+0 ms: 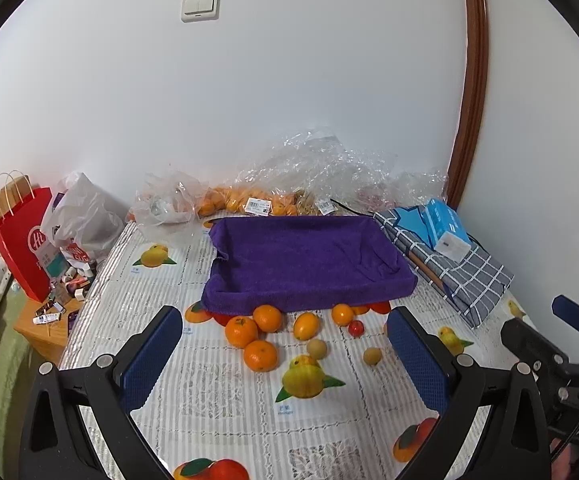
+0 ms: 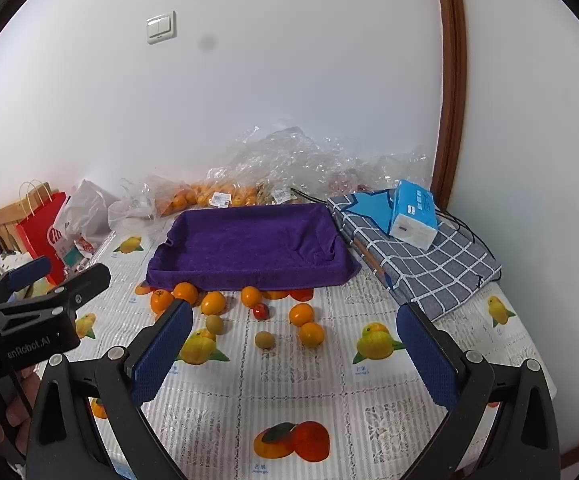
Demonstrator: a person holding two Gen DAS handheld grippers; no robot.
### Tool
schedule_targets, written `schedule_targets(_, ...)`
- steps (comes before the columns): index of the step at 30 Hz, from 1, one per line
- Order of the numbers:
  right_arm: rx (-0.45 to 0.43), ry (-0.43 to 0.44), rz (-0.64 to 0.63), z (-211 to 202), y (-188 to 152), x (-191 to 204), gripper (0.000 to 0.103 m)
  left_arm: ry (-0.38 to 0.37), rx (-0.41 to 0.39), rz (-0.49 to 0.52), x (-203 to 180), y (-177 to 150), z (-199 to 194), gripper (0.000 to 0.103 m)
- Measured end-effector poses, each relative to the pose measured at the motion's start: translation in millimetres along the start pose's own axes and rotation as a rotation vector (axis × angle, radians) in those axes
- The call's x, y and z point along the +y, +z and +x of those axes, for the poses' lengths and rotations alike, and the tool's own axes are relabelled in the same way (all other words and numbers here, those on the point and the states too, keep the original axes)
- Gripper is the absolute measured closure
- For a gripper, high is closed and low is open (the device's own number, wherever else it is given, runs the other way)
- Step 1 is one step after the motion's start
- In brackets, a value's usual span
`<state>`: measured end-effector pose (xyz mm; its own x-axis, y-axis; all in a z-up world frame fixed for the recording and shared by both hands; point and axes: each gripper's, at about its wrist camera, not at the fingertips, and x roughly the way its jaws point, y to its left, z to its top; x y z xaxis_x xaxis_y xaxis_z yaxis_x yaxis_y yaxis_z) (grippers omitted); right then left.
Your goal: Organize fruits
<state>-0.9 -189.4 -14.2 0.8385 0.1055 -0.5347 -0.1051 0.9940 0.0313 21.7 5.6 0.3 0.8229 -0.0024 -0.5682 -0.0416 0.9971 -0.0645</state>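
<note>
The left gripper (image 1: 283, 360), black-framed with blue textured pads, is spread wide with nothing between its fingers; the right gripper (image 2: 293, 354), built the same, gapes equally wide and is just as empty. Both hover above a white lace-patterned tablecloth printed with fruit pictures (image 1: 225, 420).

Beyond the left gripper's fingertips, toward 12 o'clock, loose fruit lies scattered on the cloth: three round orange tangerines (image 1: 241, 331) clustered and touching, an oval yellow-orange fruit (image 1: 306, 325) at their 3 o'clock, a small red fruit (image 1: 356, 328) farther along, and two small tan round fruits (image 1: 316, 349) nearer the camera. More tangerines sit pressed against the front edge of a rectangular tray draped in a purple towel (image 1: 305, 256), which is empty inside.

At the tray's 3 o'clock a folded grey checked cloth (image 1: 461, 276) carries a blue tissue pack (image 1: 445, 228). At 12 o'clock behind the tray, crumpled clear plastic bags (image 1: 313, 172) hold more oranges against the white wall. At 9 o'clock, off the table's edge, stand a red paper shopping bag (image 1: 21, 240) and a white plastic bag (image 1: 81, 220).
</note>
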Motion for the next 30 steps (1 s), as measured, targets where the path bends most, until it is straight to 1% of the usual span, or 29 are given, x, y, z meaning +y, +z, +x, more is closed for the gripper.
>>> schedule_targets(7,0.012,0.005,-0.045,16,4,-2,0.002,0.007,0.012,-0.005,-11,6,16,0.000)
schedule_targets(11,0.049,0.021,-0.055,38,4,-11,0.002,0.012,0.028,0.000,-18,8,29,0.000)
schedule_targets(14,0.073,0.026,-0.055,51,4,-17,0.002,0.037,0.030,0.001,-23,10,39,0.001)
schedule_targets(16,0.062,0.051,-0.074,58,5,-19,0.002,0.058,0.026,-0.008,-26,12,45,0.003)
schedule_targets(18,0.073,0.064,-0.090,69,7,-21,0.002,0.073,0.024,-0.018,-29,15,51,0.004)
schedule_targets(20,0.090,0.086,-0.094,81,8,-24,0.002,0.074,0.027,-0.032,-30,18,58,0.008)
schedule_targets(23,0.131,0.116,-0.113,104,9,-26,0.002,0.076,0.031,-0.054,-28,17,67,0.008)
schedule_targets(25,0.160,0.125,-0.125,119,5,-26,0.002,0.097,0.043,-0.059,-23,15,75,0.008)
schedule_targets(28,0.222,0.143,-0.149,143,-5,-25,0.002,0.140,0.093,-0.064,-10,10,92,0.008)
schedule_targets(29,0.251,0.154,-0.160,153,-12,-25,0.002,0.159,0.122,-0.072,-4,8,100,0.010)
schedule_targets(30,0.267,0.159,-0.162,159,-17,-26,0.002,0.170,0.134,-0.076,0,6,104,0.012)
